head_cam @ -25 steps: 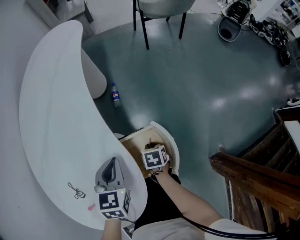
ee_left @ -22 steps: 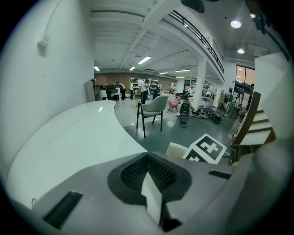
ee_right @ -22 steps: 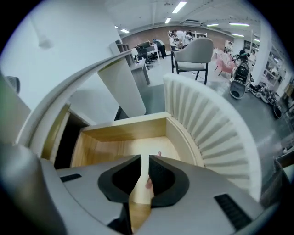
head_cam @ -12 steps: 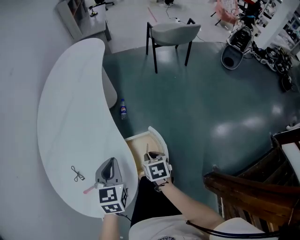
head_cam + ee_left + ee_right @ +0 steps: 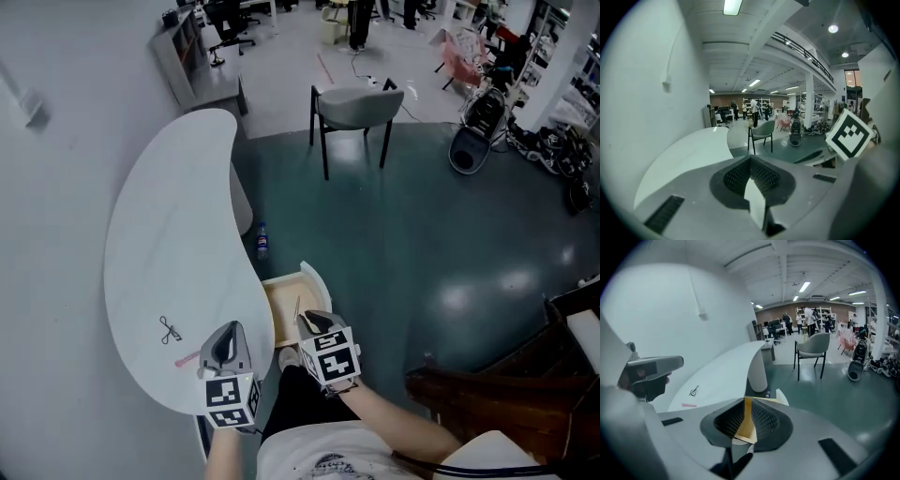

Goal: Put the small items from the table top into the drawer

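Note:
A small black wire-like item (image 5: 170, 329) and a pink stick (image 5: 187, 358) lie on the white curved table (image 5: 169, 225) near its front end. Both also show in the right gripper view, the black item (image 5: 694, 391) beyond the pink stick (image 5: 688, 405). My left gripper (image 5: 231, 326) hangs over the table's front edge, just right of the pink stick, tips together and holding nothing. The open wooden drawer (image 5: 317, 278) juts out right of the table with a thin dark item (image 5: 297, 307) inside. My right gripper (image 5: 309, 316) is above the drawer, its jaws a narrow slit apart and empty.
A bottle (image 5: 262, 241) lies on the dark floor beside the table's pedestal. A grey chair (image 5: 354, 105) stands farther out. A dark wooden railing (image 5: 487, 394) runs at the lower right. Bags and gear crowd the far right wall.
Both grippers have risen. The right one has lifted up out of the drawer, and the left one has come up off the table's front edge. The head view now looks farther into the room.

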`<action>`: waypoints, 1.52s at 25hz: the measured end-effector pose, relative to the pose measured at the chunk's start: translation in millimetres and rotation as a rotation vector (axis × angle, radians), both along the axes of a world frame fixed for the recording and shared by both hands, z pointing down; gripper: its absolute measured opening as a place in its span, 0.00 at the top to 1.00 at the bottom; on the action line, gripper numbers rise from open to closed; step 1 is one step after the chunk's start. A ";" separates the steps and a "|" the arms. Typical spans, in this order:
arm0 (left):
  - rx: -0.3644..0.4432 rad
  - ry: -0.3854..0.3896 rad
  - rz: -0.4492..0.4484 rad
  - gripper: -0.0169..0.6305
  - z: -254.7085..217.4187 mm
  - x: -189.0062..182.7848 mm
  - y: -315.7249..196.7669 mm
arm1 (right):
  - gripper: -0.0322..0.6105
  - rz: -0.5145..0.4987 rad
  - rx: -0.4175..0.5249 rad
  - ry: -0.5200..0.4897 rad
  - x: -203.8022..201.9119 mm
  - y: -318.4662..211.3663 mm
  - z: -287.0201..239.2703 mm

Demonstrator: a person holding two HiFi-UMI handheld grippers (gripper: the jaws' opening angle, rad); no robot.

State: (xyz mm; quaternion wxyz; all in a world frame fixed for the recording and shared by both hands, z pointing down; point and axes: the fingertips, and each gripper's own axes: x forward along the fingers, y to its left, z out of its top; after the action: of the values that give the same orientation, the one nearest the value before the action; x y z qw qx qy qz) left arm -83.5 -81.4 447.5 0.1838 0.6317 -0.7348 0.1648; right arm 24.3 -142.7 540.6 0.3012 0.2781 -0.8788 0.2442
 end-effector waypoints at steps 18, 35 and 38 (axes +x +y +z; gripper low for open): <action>0.100 -0.068 -0.001 0.94 -69.7 5.6 54.6 | 0.91 -0.085 0.246 -0.246 -6.1 55.7 -151.0; 0.183 -0.079 -0.021 0.94 -108.7 -91.1 191.4 | 0.92 -0.113 0.342 -0.302 -113.0 178.8 -204.2; 0.198 -0.075 -0.035 0.94 -115.8 -109.1 215.9 | 0.92 -0.123 0.355 -0.288 -129.0 204.8 -205.2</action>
State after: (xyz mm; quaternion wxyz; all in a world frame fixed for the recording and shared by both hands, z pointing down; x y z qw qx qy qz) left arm -192.6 134.5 331.7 0.0955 0.6275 -0.7647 0.1116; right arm -104.8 62.2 335.3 0.1336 0.2350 -0.9571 0.1044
